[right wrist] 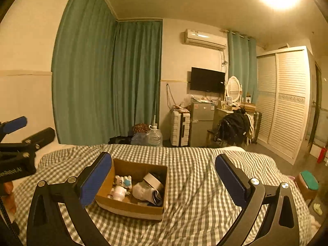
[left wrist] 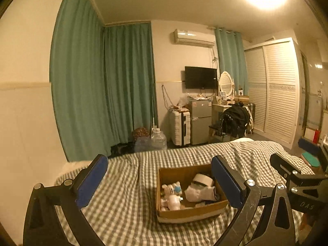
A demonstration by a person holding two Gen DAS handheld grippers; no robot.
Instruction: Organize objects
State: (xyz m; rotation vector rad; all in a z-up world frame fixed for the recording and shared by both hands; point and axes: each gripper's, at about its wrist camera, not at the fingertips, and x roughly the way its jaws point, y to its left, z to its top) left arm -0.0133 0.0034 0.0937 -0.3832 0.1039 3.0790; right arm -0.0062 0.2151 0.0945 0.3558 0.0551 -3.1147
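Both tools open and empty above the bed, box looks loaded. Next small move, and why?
Probably hold both back and check the bed. The cardboard box already holds the white toy and other items, the checkered bedspread around it shows nothing loose, and the left tool and right tool hold nothing.

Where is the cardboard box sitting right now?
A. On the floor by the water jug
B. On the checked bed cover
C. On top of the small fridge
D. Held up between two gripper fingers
B: the cardboard box rests flat on the checked bed cover, with both grippers open and holding nothing.
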